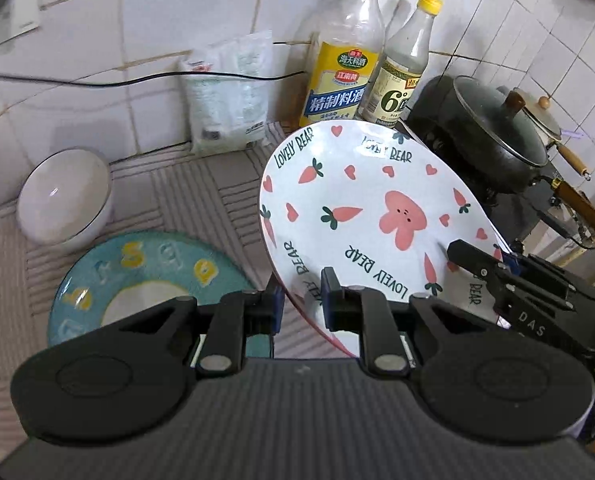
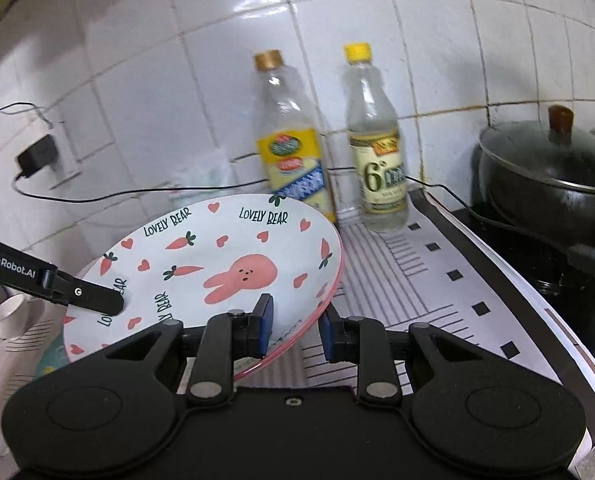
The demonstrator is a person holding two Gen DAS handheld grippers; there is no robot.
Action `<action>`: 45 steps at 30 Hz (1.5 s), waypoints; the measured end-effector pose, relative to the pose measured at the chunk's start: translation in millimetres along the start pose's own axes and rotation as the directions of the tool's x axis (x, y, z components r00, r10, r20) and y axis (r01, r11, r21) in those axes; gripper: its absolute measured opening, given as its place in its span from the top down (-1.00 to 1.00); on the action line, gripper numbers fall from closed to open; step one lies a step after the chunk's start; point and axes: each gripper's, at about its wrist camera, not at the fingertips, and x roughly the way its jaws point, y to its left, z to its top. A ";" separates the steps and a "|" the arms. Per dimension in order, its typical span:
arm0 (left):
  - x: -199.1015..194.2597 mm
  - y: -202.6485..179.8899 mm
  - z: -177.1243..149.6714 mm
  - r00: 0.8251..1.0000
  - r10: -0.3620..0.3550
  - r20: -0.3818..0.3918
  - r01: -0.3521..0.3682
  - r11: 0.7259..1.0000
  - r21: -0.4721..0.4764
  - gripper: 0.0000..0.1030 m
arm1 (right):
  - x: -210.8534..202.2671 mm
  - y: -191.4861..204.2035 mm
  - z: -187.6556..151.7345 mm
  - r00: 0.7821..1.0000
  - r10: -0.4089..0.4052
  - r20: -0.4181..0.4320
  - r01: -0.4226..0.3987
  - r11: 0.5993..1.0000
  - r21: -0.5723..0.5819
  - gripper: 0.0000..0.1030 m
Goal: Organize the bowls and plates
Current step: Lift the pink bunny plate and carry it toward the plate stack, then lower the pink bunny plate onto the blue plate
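A white plate [image 1: 361,204] printed with a pink rabbit, carrots and "LOVELY BEAR" is held tilted above the counter. My left gripper [image 1: 302,300] is shut on its near rim. My right gripper [image 2: 295,330] is shut on the rim of the same plate [image 2: 217,264] from the other side; its finger also shows in the left wrist view [image 1: 481,264]. A blue plate [image 1: 137,276] with yellow letters lies flat on the mat at the left. A white bowl [image 1: 63,196] stands behind it near the wall.
Two bottles [image 1: 345,64] [image 1: 401,76] stand by the tiled wall, with a white bag [image 1: 227,96] to their left. A black lidded pot [image 1: 489,132] sits on the stove at the right. A black cable [image 2: 137,192] runs along the wall. Paper cups [image 2: 5,316] show at the far left.
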 end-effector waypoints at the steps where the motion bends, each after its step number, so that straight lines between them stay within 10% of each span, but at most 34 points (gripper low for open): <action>1: -6.9 4.1 -2.8 1.000 -0.007 -0.006 0.007 1.000 -0.018 0.68 | -3.5 3.8 0.3 1.000 0.008 -0.002 -0.008 1.000 -0.005 0.44; 25: -95.7 64.9 -80.1 0.999 0.050 0.001 -0.049 0.989 -0.138 0.68 | -34.9 89.6 -19.1 0.981 0.165 -0.102 -0.174 0.981 -0.087 0.44; 45: -44.7 124.0 -87.9 0.990 0.116 -0.086 -0.132 0.967 -0.220 0.66 | 31.5 108.8 -55.0 0.943 0.230 -0.240 -0.255 0.964 -0.078 0.44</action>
